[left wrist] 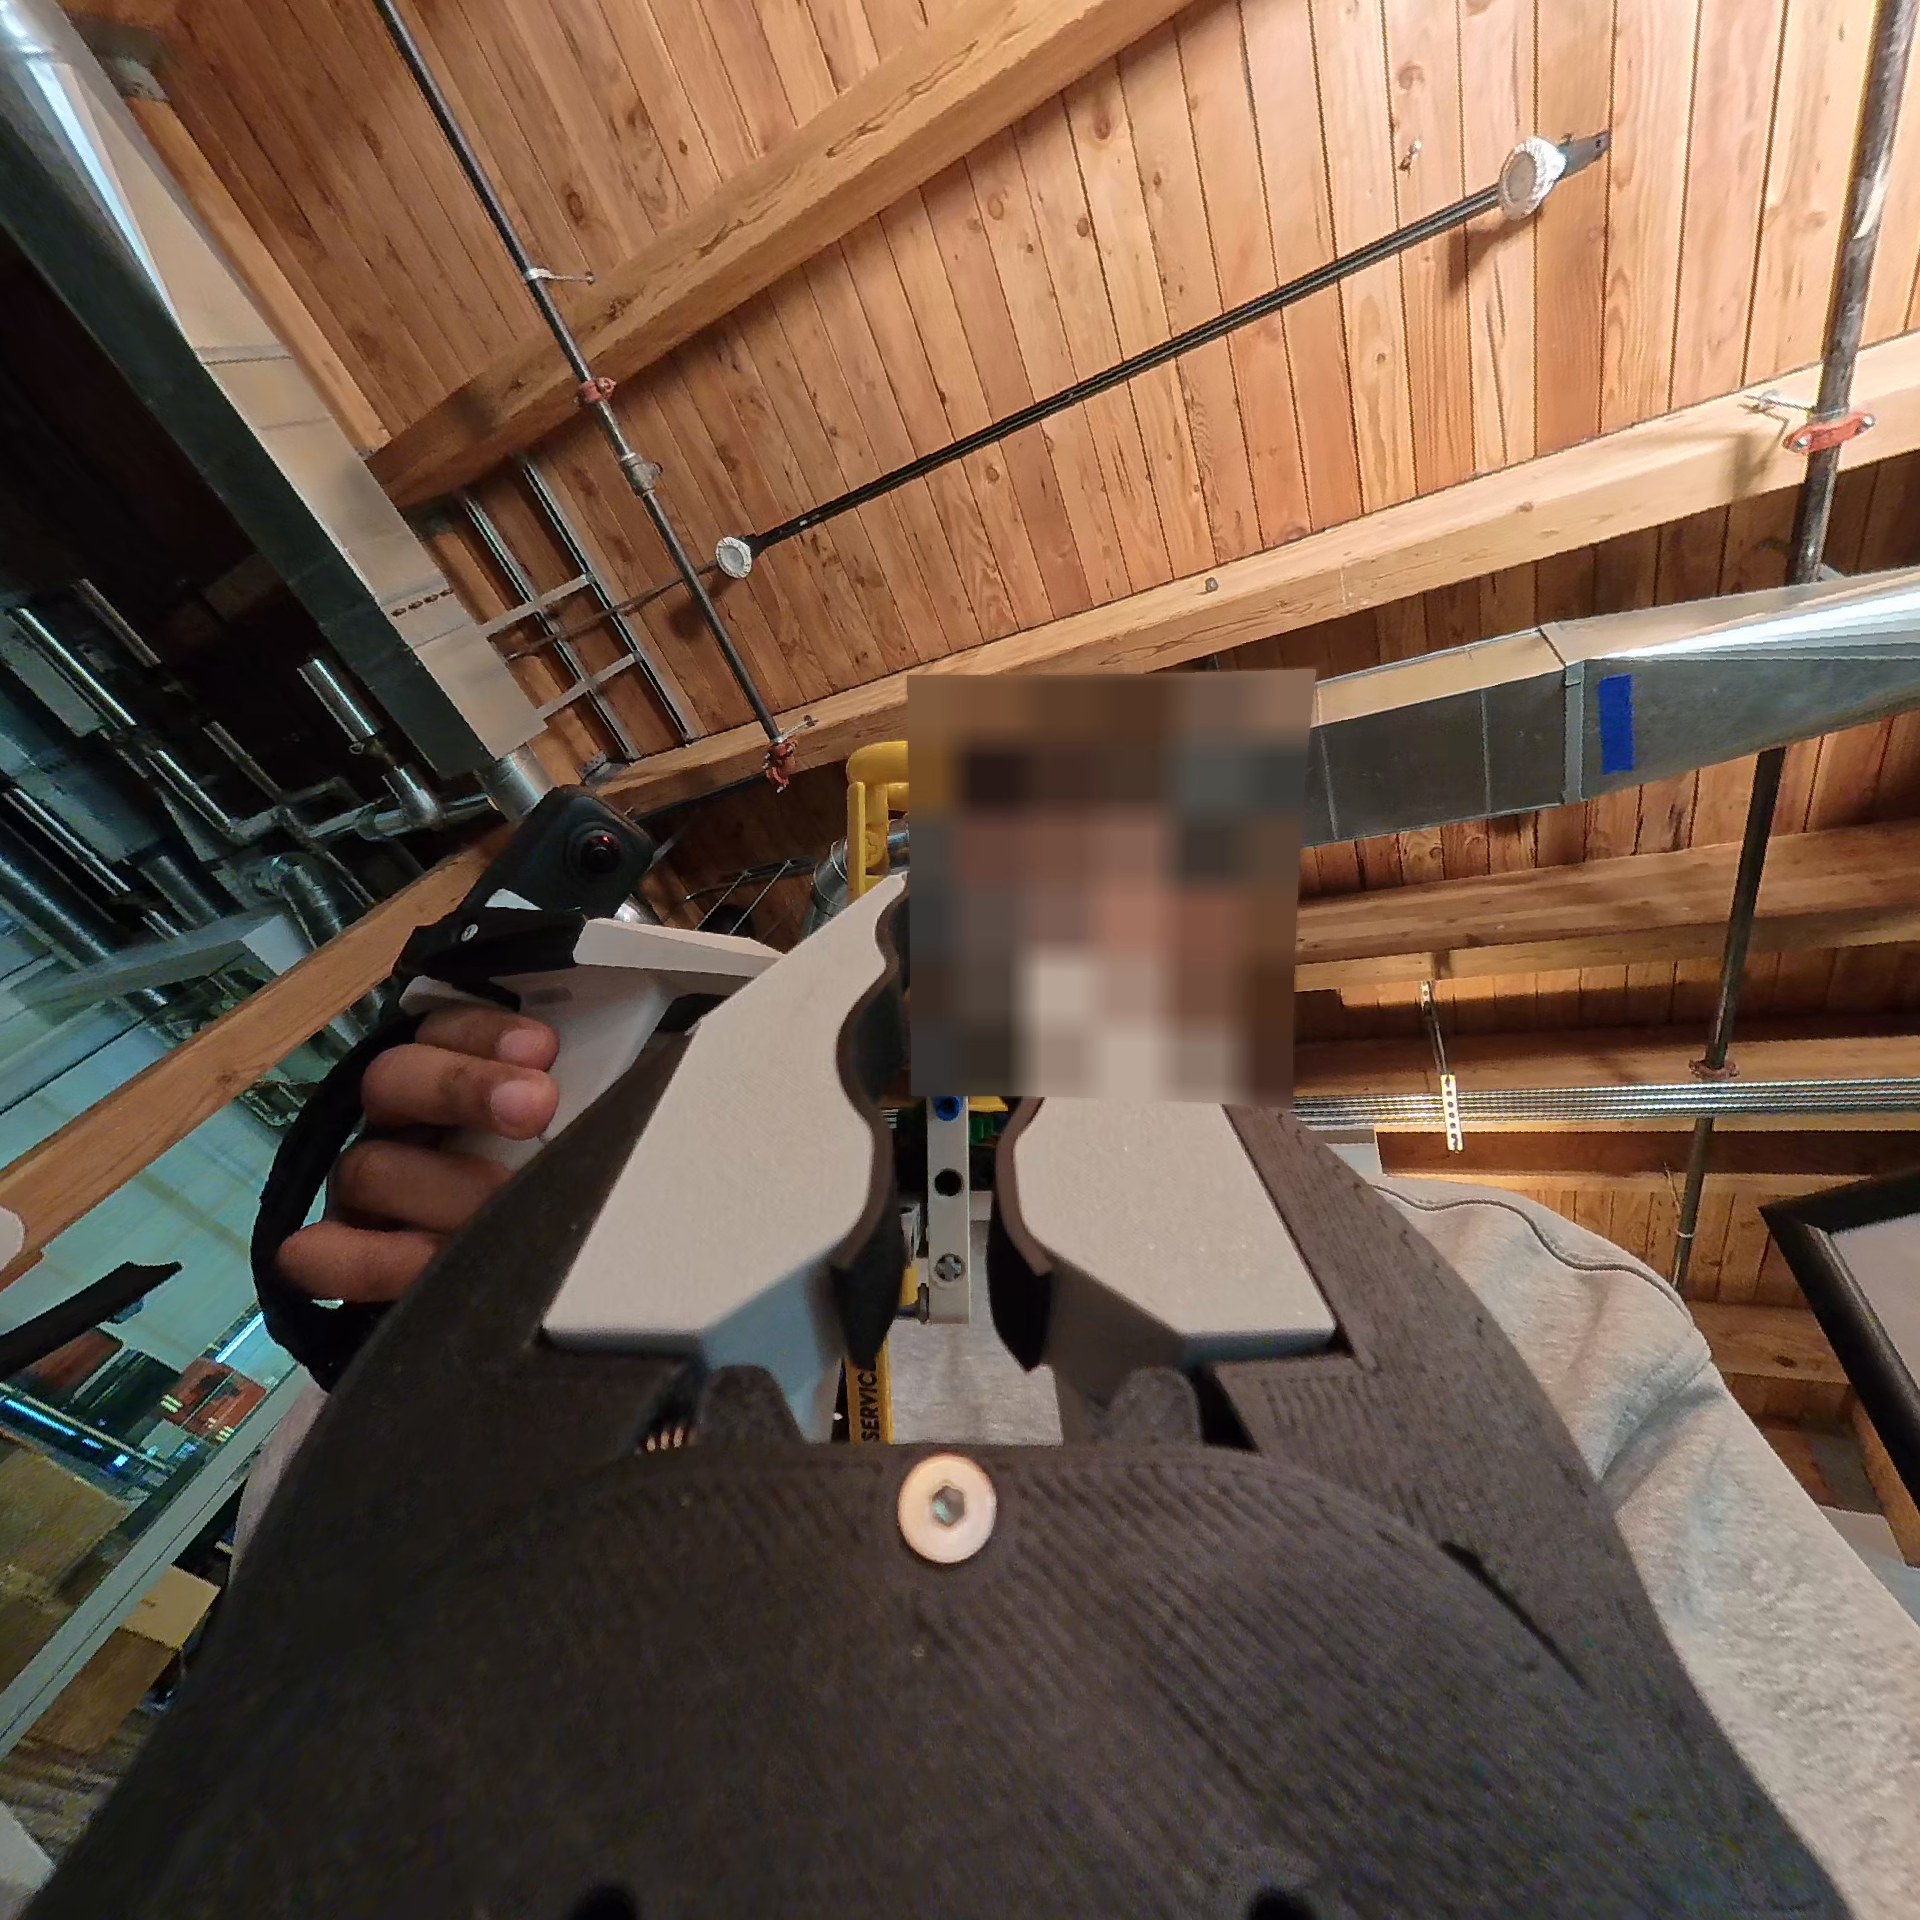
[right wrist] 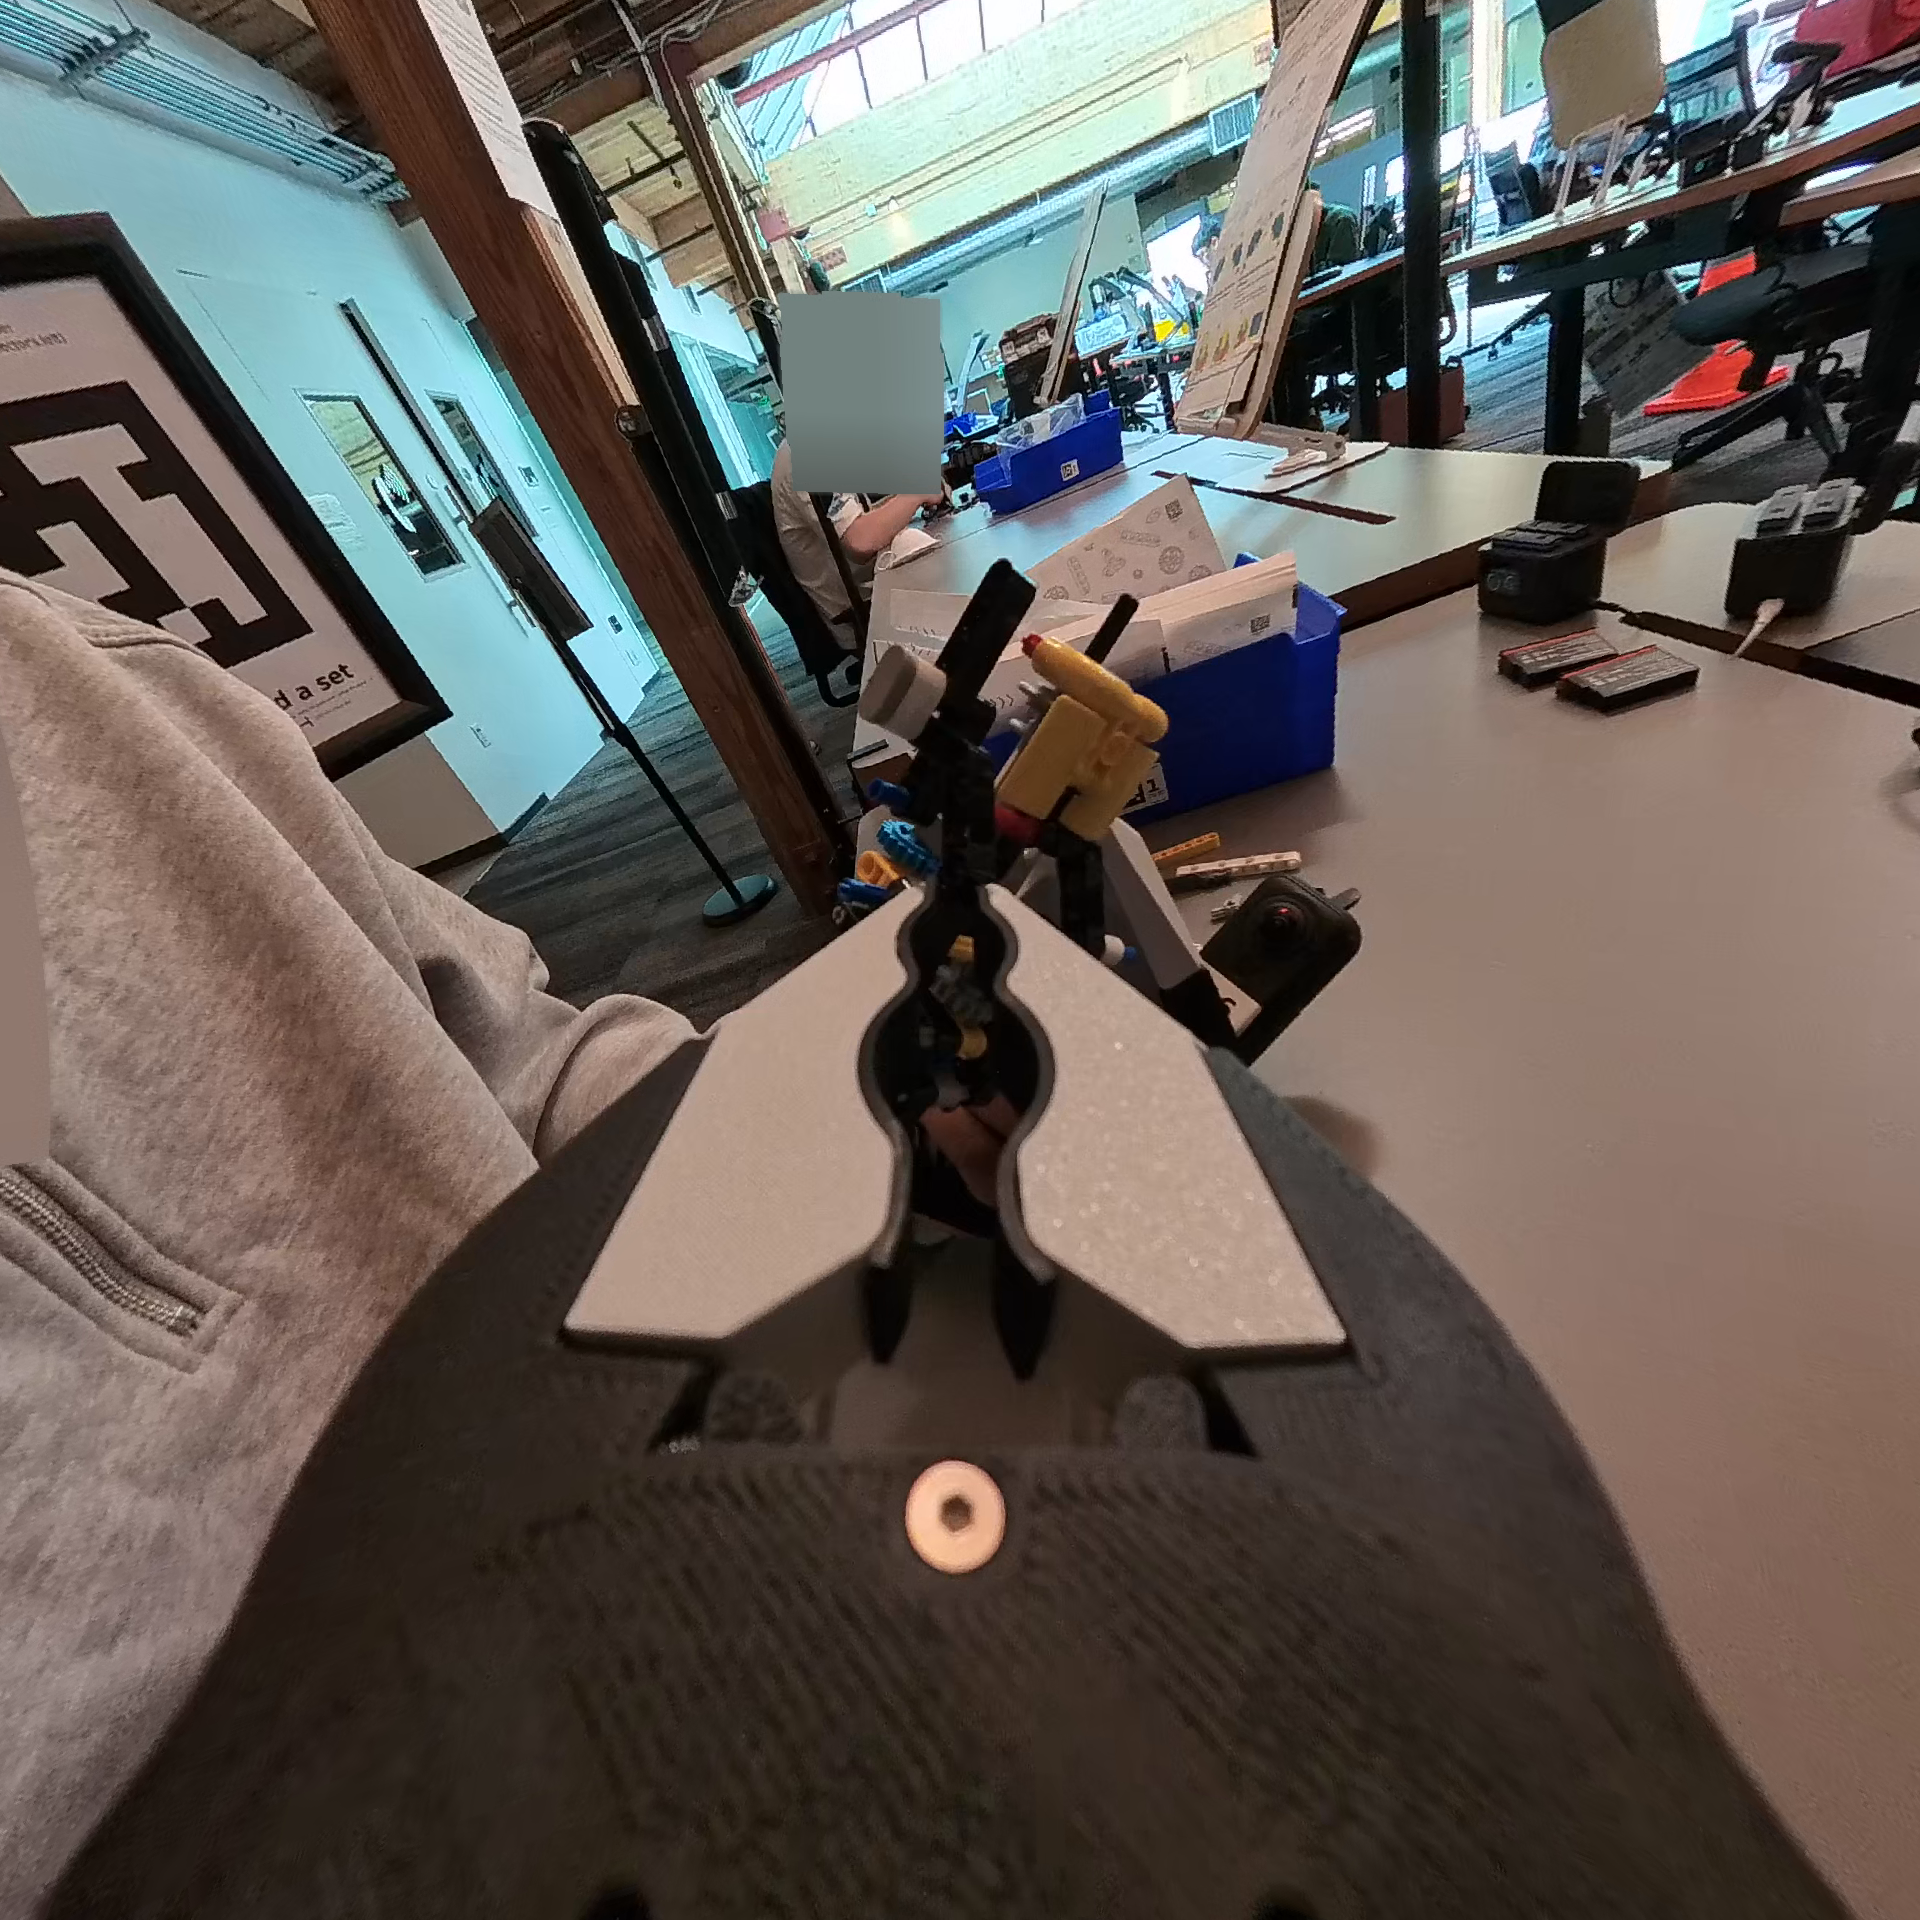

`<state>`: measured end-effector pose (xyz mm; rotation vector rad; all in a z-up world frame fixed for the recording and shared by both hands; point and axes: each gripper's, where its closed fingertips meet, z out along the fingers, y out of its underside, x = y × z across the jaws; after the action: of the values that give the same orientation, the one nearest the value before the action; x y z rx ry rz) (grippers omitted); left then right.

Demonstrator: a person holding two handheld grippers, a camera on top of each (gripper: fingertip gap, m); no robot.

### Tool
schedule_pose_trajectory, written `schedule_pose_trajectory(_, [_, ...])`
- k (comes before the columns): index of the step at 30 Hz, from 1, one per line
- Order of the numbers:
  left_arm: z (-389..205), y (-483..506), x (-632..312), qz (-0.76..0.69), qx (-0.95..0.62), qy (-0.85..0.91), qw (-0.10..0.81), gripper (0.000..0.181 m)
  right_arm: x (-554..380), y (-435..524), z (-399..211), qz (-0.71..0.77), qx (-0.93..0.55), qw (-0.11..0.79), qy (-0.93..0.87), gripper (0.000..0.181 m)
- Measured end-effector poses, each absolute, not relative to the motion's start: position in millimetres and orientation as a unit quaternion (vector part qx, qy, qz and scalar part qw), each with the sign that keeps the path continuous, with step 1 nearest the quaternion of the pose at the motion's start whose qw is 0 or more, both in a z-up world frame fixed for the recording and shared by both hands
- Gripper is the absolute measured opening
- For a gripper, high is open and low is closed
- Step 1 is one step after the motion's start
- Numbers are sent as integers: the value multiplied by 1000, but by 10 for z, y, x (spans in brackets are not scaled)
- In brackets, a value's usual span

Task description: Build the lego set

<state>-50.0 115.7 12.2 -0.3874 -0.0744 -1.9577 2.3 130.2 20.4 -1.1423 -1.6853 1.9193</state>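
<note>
Right gripper (right wrist: 951, 914) clamped on the lego model (right wrist: 961, 790), black beam pinched between its tips, model held up off the surface (right wrist: 1558, 1039). Yellow block and grey round piece at the model's top, blue pins lower left. Left gripper (left wrist: 945, 1174) points up toward the ceiling (left wrist: 1039, 312); jaws close around a light grey holed beam (left wrist: 948, 1195) of the same model, pads touching or nearly, can't tell if actually gripping. In the left wrist view, the hand (left wrist: 436, 1132) on the right gripper's handle sits left of it. Grey sweatshirt (right wrist: 208, 1039) just beside both. Loose beams (right wrist: 1236, 862) on the surface behind, then blue bin (right wrist: 1247, 717) with paper bags. Farther: second blue bin (right wrist: 1049, 468), chargers (right wrist: 1558, 551), seated person (right wrist: 831, 530).
</note>
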Motion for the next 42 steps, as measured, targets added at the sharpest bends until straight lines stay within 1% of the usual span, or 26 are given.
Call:
schedule_pose_trajectory(1, [123, 1157, -500, -824, -163, -31, 541, 4, 23, 1301, 204, 676, -402, 171, -593, 4])
schedule_pose_trajectory(42, [124, 1152, -501, -825, -162, -29, 541, 5, 20, 1308, 203, 686, -402, 159, -585, 4])
